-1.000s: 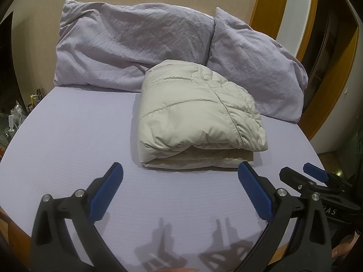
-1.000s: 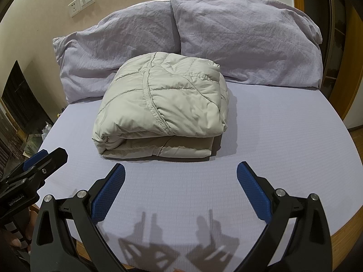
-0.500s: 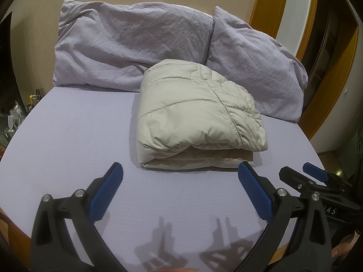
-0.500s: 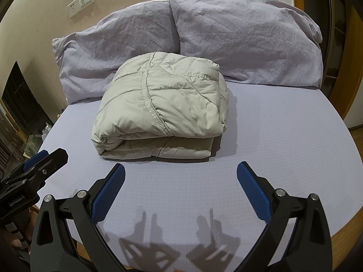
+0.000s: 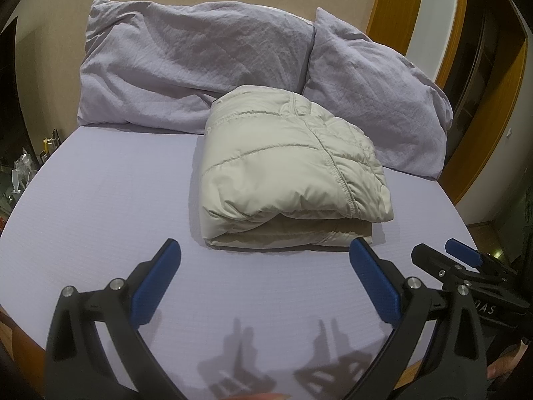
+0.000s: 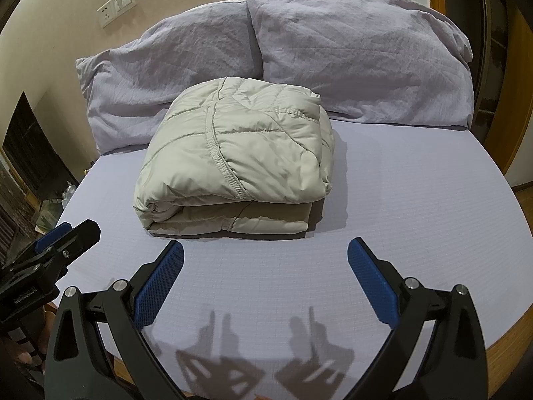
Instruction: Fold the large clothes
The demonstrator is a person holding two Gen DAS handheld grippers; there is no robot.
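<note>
A beige quilted jacket (image 5: pixel 286 170) lies folded into a thick square bundle on the lilac bed sheet (image 5: pixel 100 206); it also shows in the right wrist view (image 6: pixel 236 163). My left gripper (image 5: pixel 265 250) is open and empty, hovering over the sheet just short of the bundle's near edge. My right gripper (image 6: pixel 265 250) is open and empty too, at the same distance from the bundle. Each gripper shows at the side of the other's view: the right one (image 5: pixel 463 260) and the left one (image 6: pixel 63 236).
Two lilac pillows (image 5: pixel 186 66) (image 5: pixel 376 93) lean against the wall behind the jacket. The bed's wooden rim (image 6: pixel 506 343) shows at the near edge. A cluttered side table (image 5: pixel 23 173) stands left of the bed, a wooden door frame (image 5: pixel 393 10) to the right.
Both grippers have held almost still, with only a very slight drift of view. The jacket has not moved.
</note>
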